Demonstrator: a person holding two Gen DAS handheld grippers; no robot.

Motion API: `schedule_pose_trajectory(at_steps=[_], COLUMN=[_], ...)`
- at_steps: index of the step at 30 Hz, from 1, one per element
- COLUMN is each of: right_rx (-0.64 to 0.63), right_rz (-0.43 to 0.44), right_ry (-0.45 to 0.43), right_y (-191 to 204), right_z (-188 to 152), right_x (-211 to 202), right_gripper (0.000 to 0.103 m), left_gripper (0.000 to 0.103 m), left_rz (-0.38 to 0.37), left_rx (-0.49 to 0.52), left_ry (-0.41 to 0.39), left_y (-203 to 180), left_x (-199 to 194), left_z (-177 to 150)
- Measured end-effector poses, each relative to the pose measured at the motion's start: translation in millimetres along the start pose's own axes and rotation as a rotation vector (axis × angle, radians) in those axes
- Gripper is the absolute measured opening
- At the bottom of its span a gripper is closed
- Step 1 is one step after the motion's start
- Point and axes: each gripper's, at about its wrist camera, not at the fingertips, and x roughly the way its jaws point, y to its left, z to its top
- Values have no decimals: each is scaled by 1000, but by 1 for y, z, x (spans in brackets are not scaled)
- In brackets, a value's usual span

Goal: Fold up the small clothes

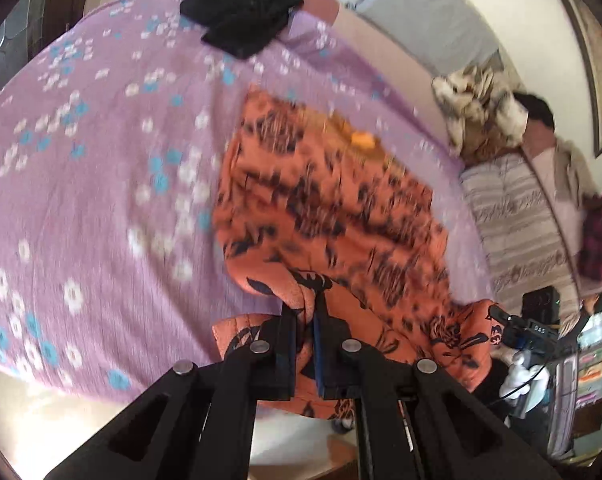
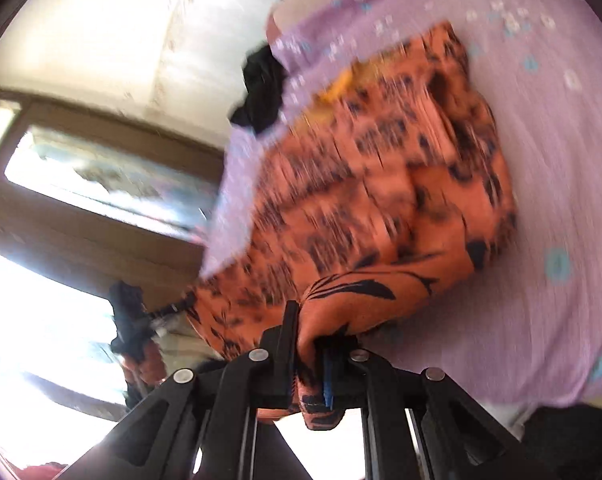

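Two grippers, each clamped on the same orange cloth. From the left wrist: left gripper point(image 1: 305, 312) pinched tight on a bunched edge of the orange garment point(image 1: 333, 208), black-patterned, with fabric squeezed between the two dark fingers point(image 1: 288, 344) and spilling over them on both sides. Rest of the garment spread out ahead across a lilac bedsheet point(image 1: 93, 184) printed with white and blue flowers, blurred. A yellow patch point(image 1: 363, 138) at the garment's far end. A black garment point(image 1: 241, 14) heaped near the sheet's far edge, well apart from the orange one. To the right, a striped cover point(image 1: 517, 216), a mottled cream-and-brown cloth pile point(image 1: 477, 112) and a framed picture point(image 1: 597, 60) on the wall. Low at the right, the right gripper point(image 1: 501, 322) on another corner of the orange garment, partly hidden. From the right wrist: right gripper point(image 2: 307, 320) closed on a gathered fold of the orange garment point(image 2: 381, 184), cloth wedged between the fingers point(image 2: 289, 344) and hanging below them. Garment stretching away over the lilac bedsheet point(image 2: 549, 168), heavily blurred. Black garment point(image 2: 261, 92) beyond the sheet's edge. At the far left, a bright window point(image 2: 101, 180) in a brown frame, and the left gripper point(image 2: 131, 320) dimly visible on the garment's other end.
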Motion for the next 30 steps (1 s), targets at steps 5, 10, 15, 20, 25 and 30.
schedule_pose_trajectory(at_steps=[5,10,15,20,25,30], right_rx=[91,222,416,311,50,-7], right_rz=[90,70,-150,-251,-356,-347], right_ry=[-240,-426,-320,-417,-452,-491], right_y=[-14,-57,-121,-102,-47,-30], right_z=[97,187,221,229,219,207], right_x=[5,29,68,39,42,49], right_gripper=[10,14,20,20,23,24], left_gripper=[7,9,13,24,57,60], left_rz=[-24,19,205,116,242,236], left_rx=[-71,-136,-212,-377,-320,-187], left_ry=[-42,-88,-146,-391,-403,-331], left_y=[1,17,50,82,45,7], left_x=[18,91,163,125,95,116], left_z=[97,189,205,163,108,70])
